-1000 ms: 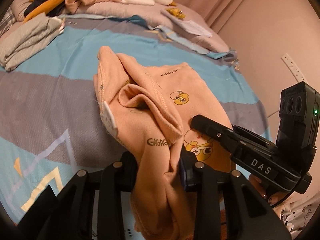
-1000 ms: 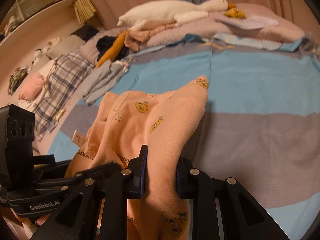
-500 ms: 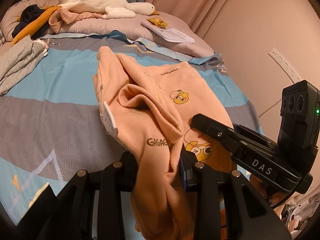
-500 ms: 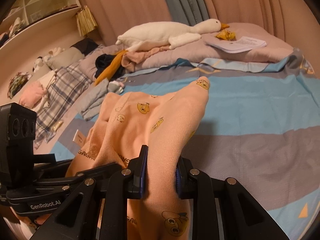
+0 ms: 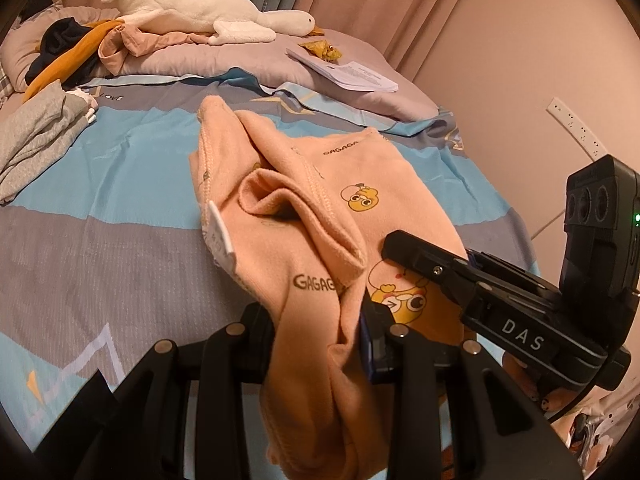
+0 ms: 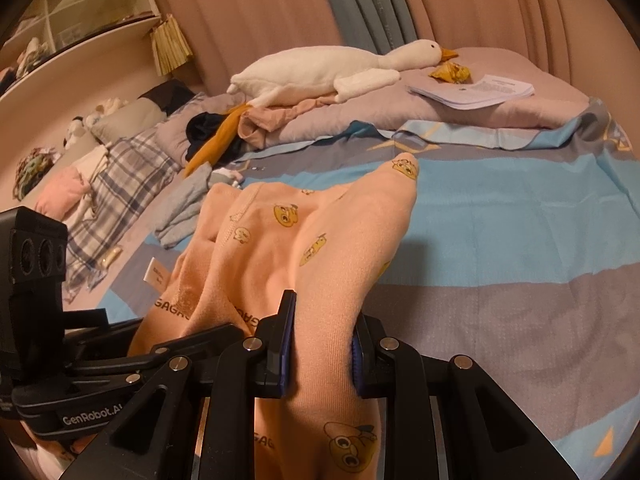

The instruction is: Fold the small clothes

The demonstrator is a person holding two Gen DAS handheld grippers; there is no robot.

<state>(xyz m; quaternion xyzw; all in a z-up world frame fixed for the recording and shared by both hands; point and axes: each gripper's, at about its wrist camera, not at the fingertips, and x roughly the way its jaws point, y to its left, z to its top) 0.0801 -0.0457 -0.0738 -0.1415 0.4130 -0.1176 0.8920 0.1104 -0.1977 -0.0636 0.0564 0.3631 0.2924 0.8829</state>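
A small peach garment (image 5: 304, 216) printed with yellow cartoon ducks and "GAGAGA" lettering is held up above the bed, bunched and draped. My left gripper (image 5: 320, 320) is shut on a fold of it, cloth filling the gap between the pads. My right gripper (image 6: 322, 340) is shut on another part of the same garment (image 6: 304, 248), which rises in a hump in front of it. Each gripper shows in the other's view: the right one (image 5: 500, 304) at the left camera's lower right, the left one (image 6: 120, 376) at the right camera's lower left. A white label (image 5: 220, 236) hangs off the garment's edge.
The bed has a blue and grey striped sheet (image 6: 500, 240). At its head lie a white goose plush (image 6: 328, 68), a stack of papers (image 6: 472, 92), and dark and orange clothes (image 5: 68, 56). Grey folded clothes (image 5: 36, 140) and a plaid cloth (image 6: 124, 180) lie at the left. A wall (image 5: 520, 60) bounds the right.
Both cameras now show more of the bed's head and the curtains, so the grippers and garment have risen a little. Both grips on the garment are unchanged.
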